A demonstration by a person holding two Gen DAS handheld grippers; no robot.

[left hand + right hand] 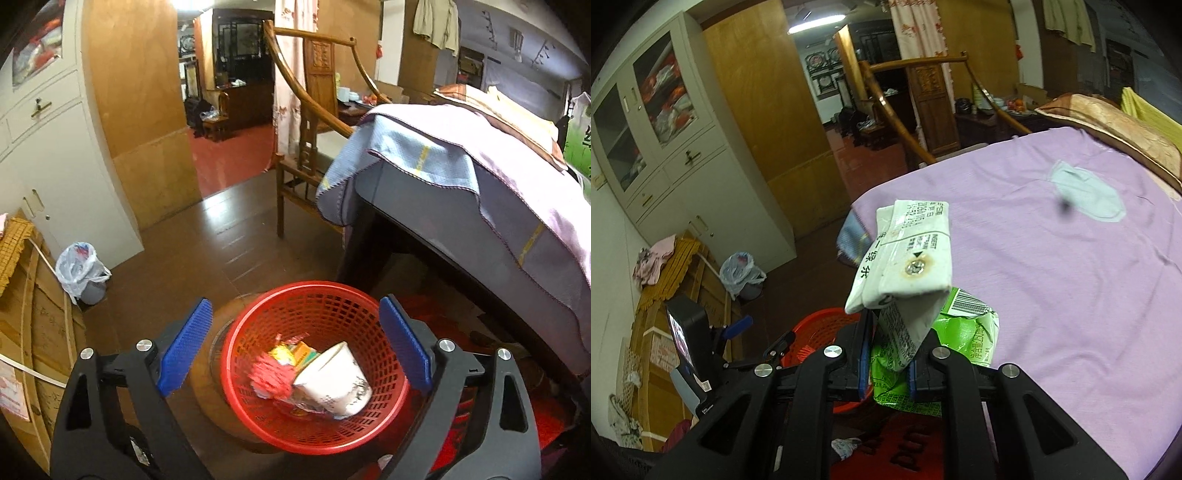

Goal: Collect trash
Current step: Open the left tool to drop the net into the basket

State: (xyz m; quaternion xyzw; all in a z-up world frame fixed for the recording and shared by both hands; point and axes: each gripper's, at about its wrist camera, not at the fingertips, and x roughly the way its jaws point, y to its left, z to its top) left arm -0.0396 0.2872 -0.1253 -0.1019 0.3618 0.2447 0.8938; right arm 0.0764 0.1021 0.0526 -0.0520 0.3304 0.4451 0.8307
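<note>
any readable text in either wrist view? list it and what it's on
"绿茶" (second character partly unclear): large black characters on the crushed white-and-green drink carton clamped in the right gripper.
"INSERT": small print beside the carton's foil straw hole.
Barcode, date digits and other fine print on the carton: too small to read.
Embossed letters on the red mat below: not legible.
Wrappers and white paper cup in the red plastic basket: blurred, unreadable.

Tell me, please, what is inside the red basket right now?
The red basket holds a white paper cup lying on its side, a red crumpled wrapper and a yellow-green packet. Whatever lies beneath the cup is covered.
</note>
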